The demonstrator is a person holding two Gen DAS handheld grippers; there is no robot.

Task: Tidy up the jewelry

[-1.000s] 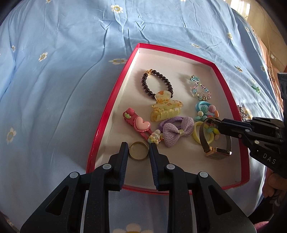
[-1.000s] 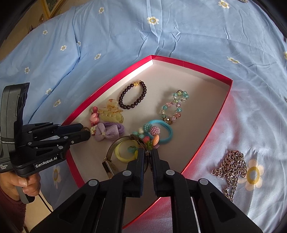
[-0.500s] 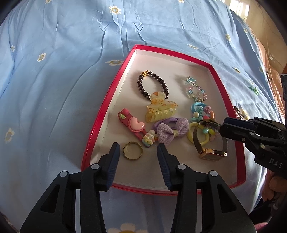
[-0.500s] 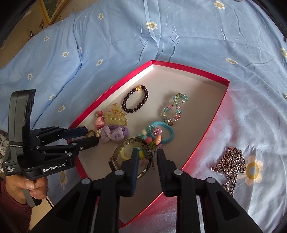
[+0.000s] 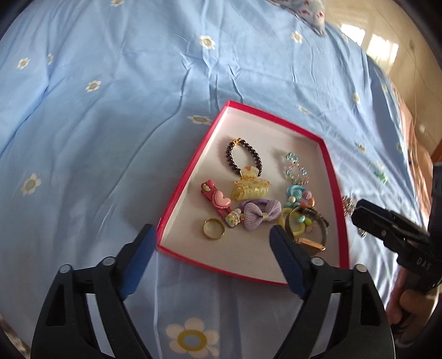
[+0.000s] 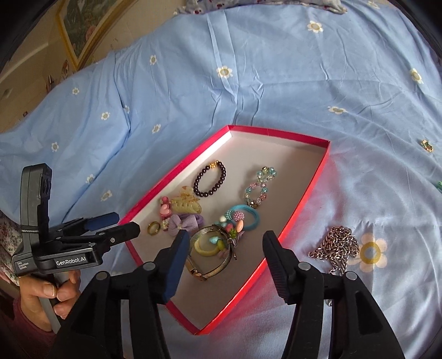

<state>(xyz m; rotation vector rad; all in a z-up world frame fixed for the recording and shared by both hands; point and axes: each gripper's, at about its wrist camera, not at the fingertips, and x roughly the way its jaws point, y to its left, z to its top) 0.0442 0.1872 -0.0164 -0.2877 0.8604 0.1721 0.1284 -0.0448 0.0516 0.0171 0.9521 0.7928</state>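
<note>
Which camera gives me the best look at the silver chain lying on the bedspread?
The right wrist view. There the silver chain lies in full sight on the blue bedspread, just outside the red box. In the left wrist view only a blurred bit of it shows, mostly hidden behind the right gripper.

My bed wears a light blue sheet [image 6: 276, 91] printed with white daisies, creased across the upper half of the frame. At the upper left of my right view a gold-framed picture [image 6: 83, 30] leans by the wall. A patterned pillow [image 5: 306, 11] peeks in along the top edge.
</note>
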